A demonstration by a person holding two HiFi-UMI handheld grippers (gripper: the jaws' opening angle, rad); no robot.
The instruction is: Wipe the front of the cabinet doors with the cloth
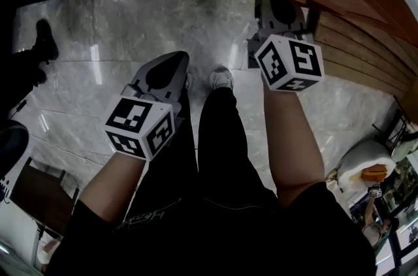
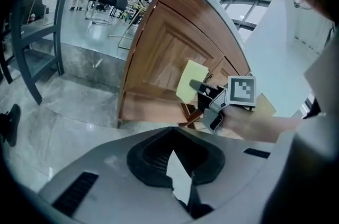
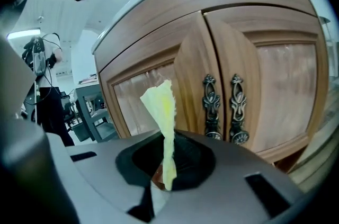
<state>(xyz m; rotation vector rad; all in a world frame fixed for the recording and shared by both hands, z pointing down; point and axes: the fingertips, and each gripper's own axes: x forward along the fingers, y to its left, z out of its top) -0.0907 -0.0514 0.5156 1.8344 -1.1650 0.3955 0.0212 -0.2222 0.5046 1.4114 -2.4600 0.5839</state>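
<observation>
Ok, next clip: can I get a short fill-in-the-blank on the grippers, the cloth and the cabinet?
1. The right gripper is shut on a ___ cloth.
2. The left gripper, its jaws together, holds ___.
3. The cabinet doors are made of ___.
4. The ornate metal handles where the doors meet number ___.

Missing words: yellow; nothing; wood; two.

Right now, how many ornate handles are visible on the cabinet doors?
2. The left handle and the right handle stand side by side where the cabinet doors meet; others may be hidden.
</observation>
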